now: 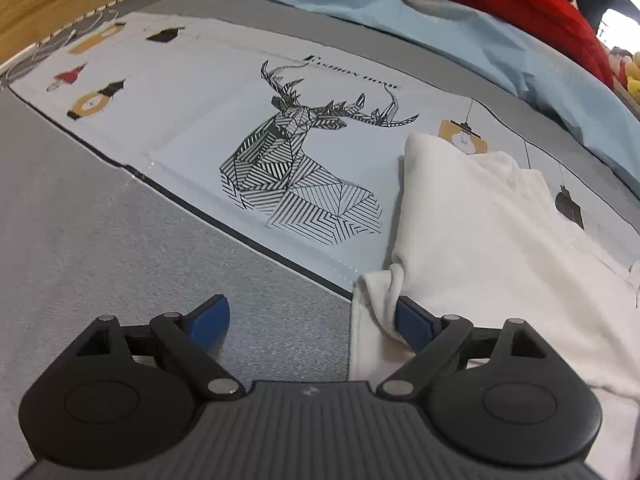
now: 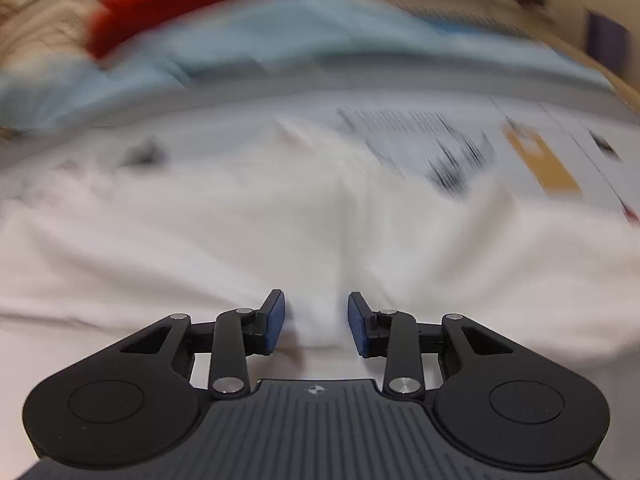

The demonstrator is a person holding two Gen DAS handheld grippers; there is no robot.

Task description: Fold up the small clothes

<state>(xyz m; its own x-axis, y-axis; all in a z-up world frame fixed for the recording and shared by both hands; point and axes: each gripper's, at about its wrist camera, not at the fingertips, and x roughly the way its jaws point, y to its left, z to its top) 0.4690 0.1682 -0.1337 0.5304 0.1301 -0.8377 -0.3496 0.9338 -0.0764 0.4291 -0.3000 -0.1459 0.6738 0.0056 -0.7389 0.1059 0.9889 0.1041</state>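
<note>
Right now the left gripper [image 1: 308, 320] is standing spread wide at the corner of the white garment [image 1: 488, 240], which is lying on the printed mat [image 1: 192, 128]. Better to slide one pad under that soft, rumpled hem first. The right gripper [image 2: 316, 316] is partly spread over limp white cloth, though blur is hiding any contact.
</note>
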